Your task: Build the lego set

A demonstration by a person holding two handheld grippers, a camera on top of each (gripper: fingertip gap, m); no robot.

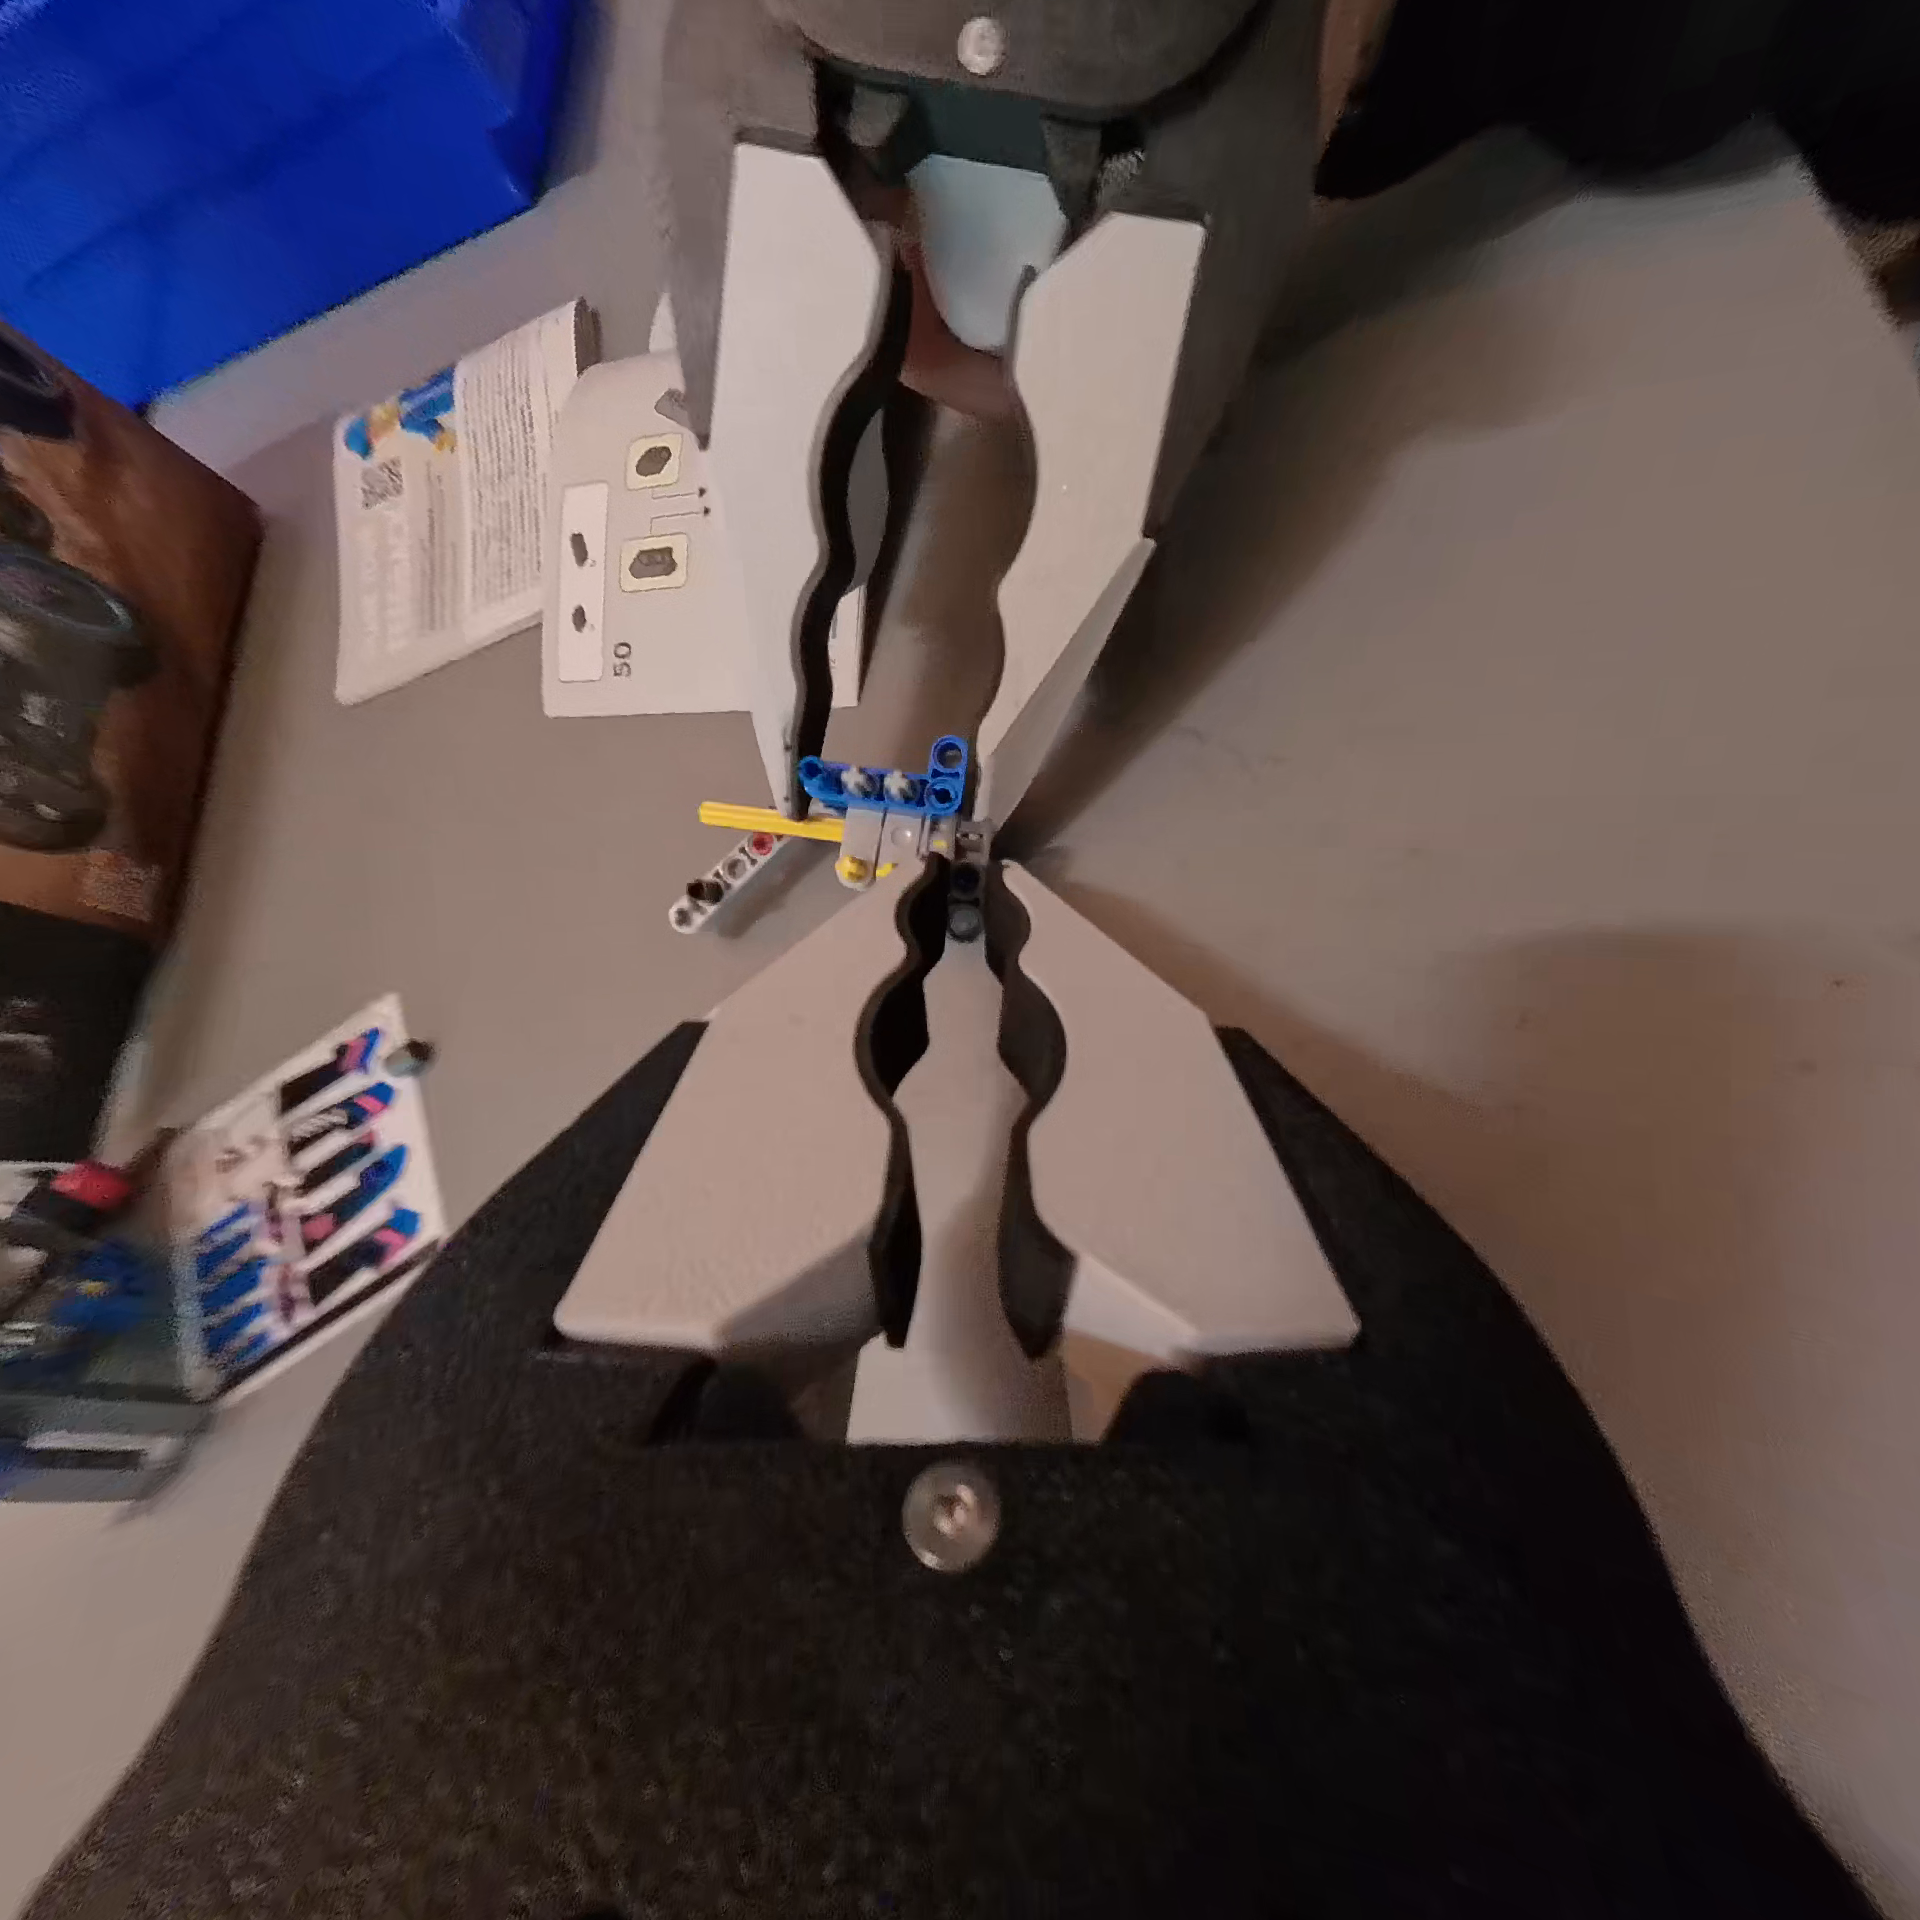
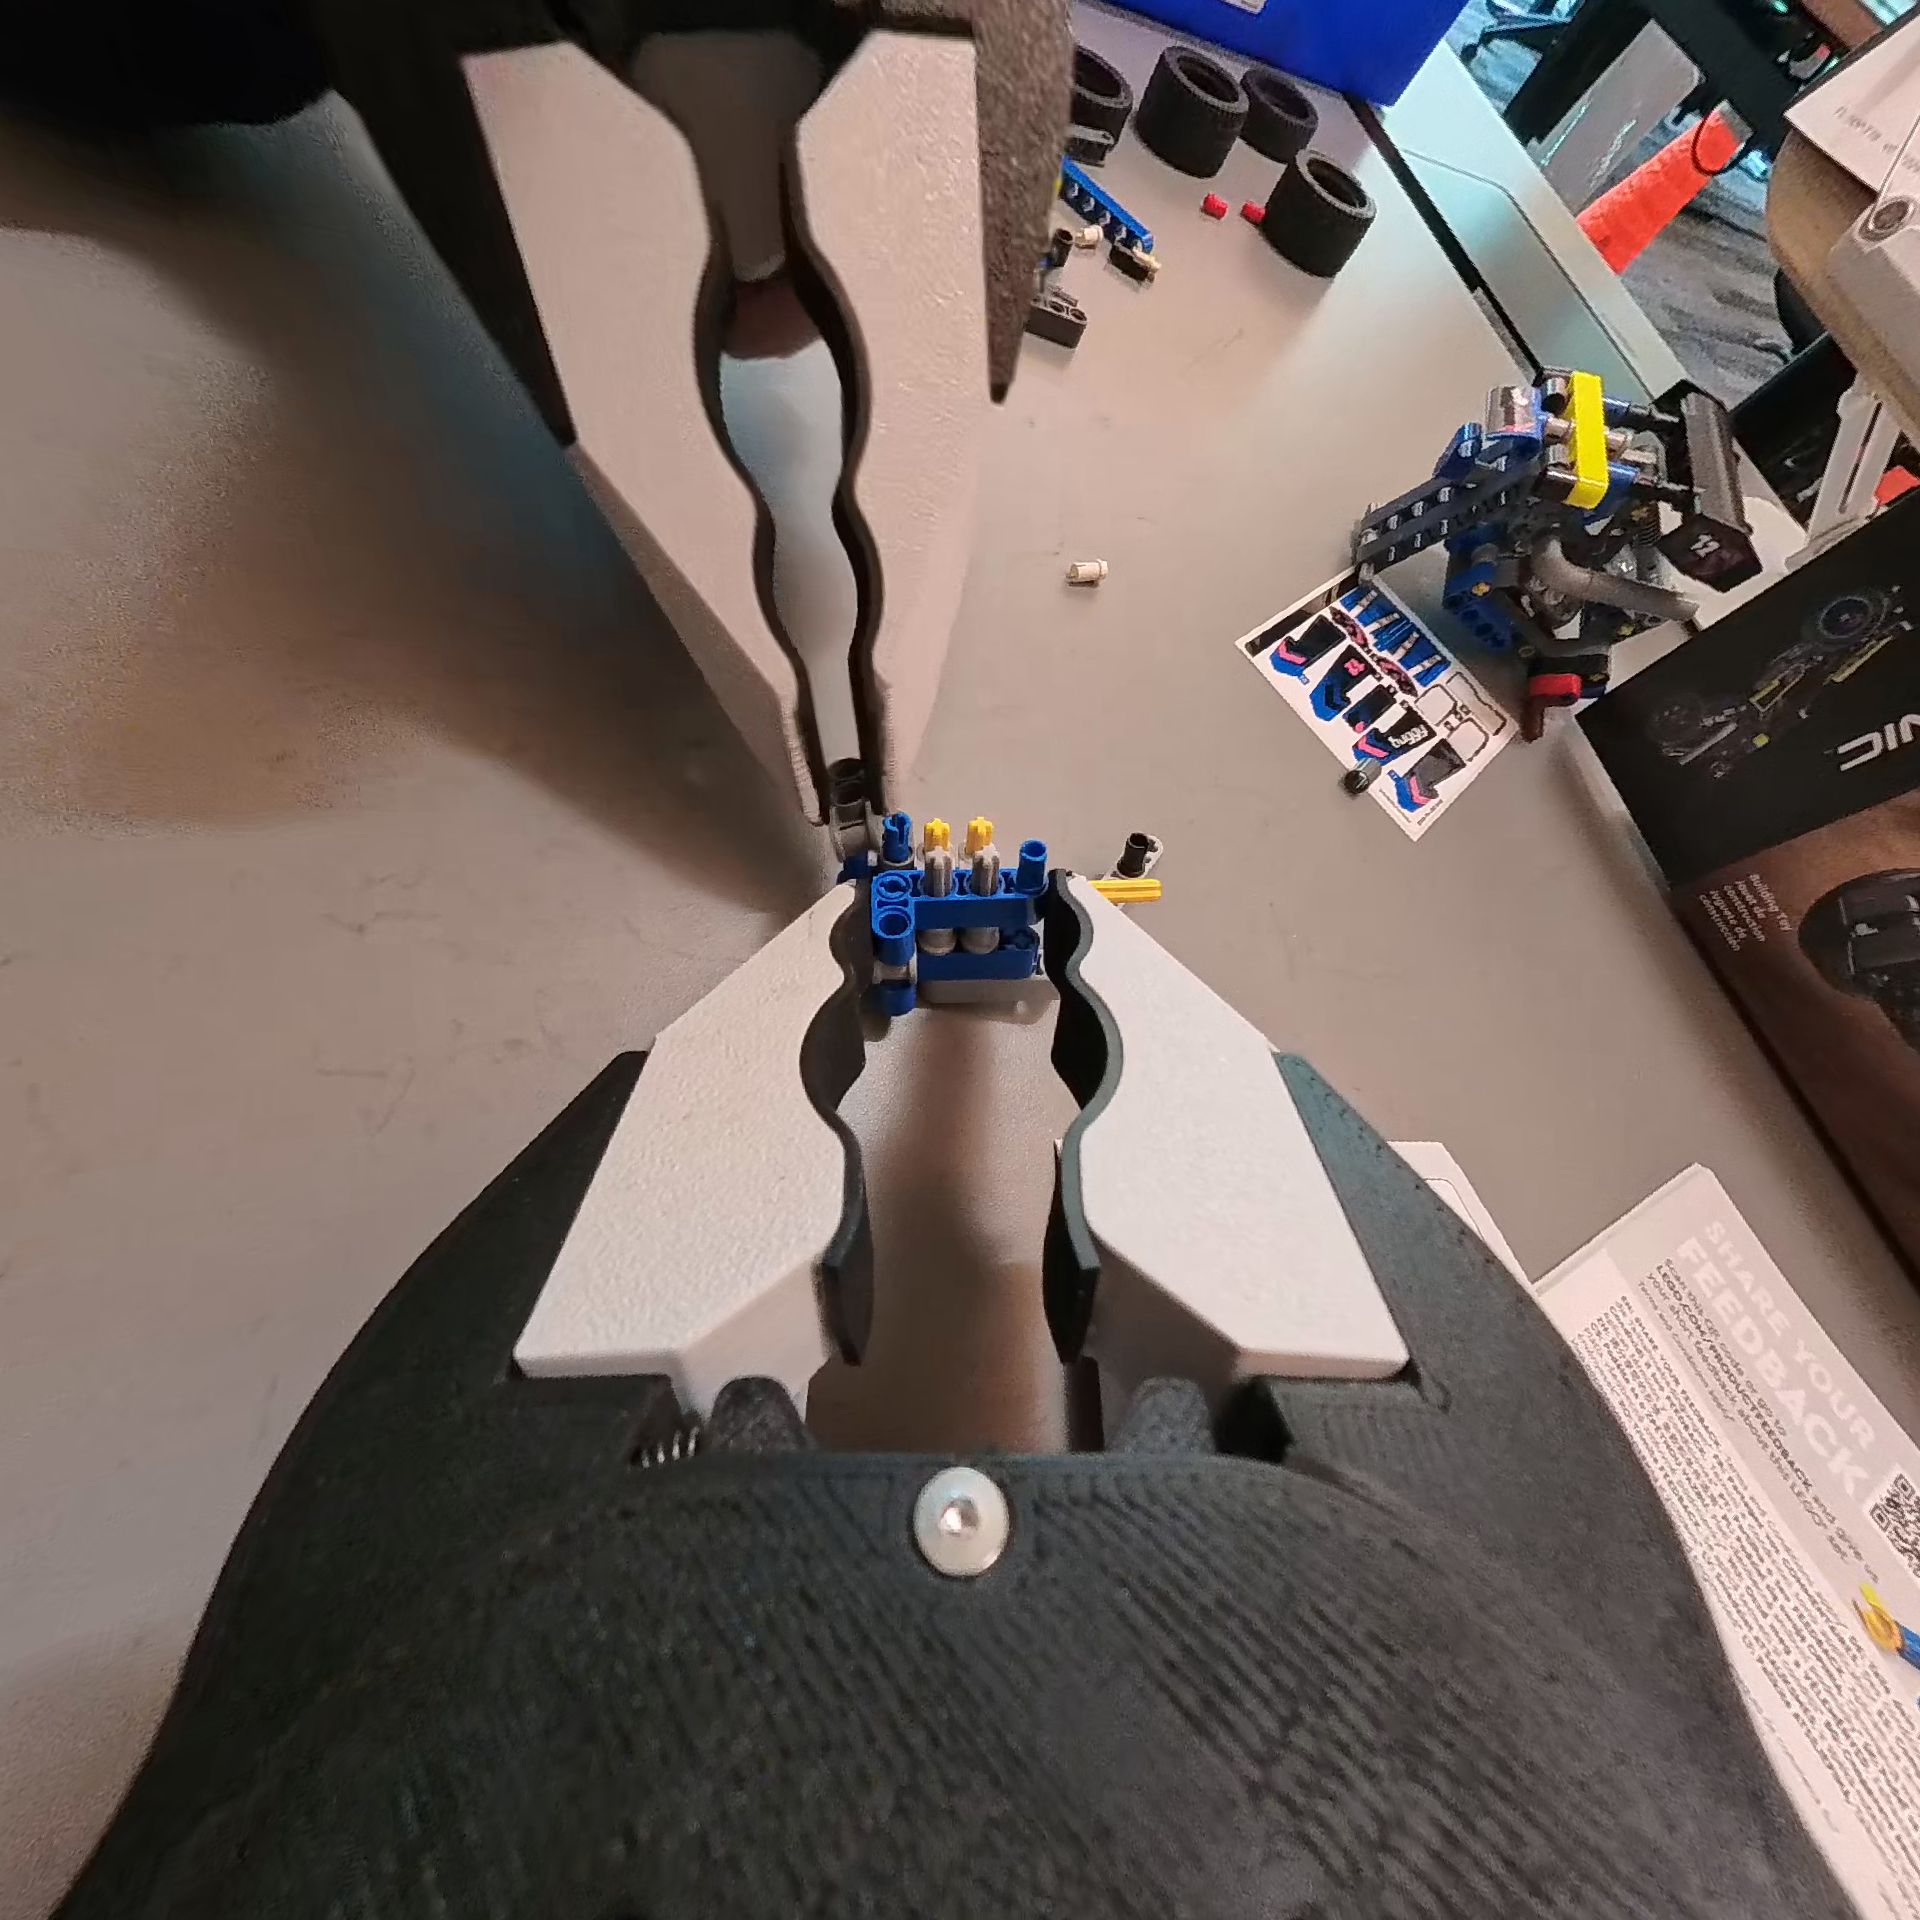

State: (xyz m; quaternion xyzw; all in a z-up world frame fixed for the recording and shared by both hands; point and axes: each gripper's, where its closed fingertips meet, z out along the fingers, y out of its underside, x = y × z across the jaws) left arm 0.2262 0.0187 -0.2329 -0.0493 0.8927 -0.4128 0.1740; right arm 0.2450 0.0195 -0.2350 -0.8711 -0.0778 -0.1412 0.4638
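Right tongs (image 2: 951,940) pinched blue sub-assembly (image 2: 951,925) at frame centre, long axis crosswise, above table (image 2: 312,831). Left tongs (image 1: 961,894) pressed on dark pin connector (image 1: 964,899), touching sub-assembly's right end in left wrist view, tongs tip-to-tip.

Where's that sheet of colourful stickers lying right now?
The sticker sheet lies flat on the grey table, right side of the right wrist view, beside the half-built blue model.
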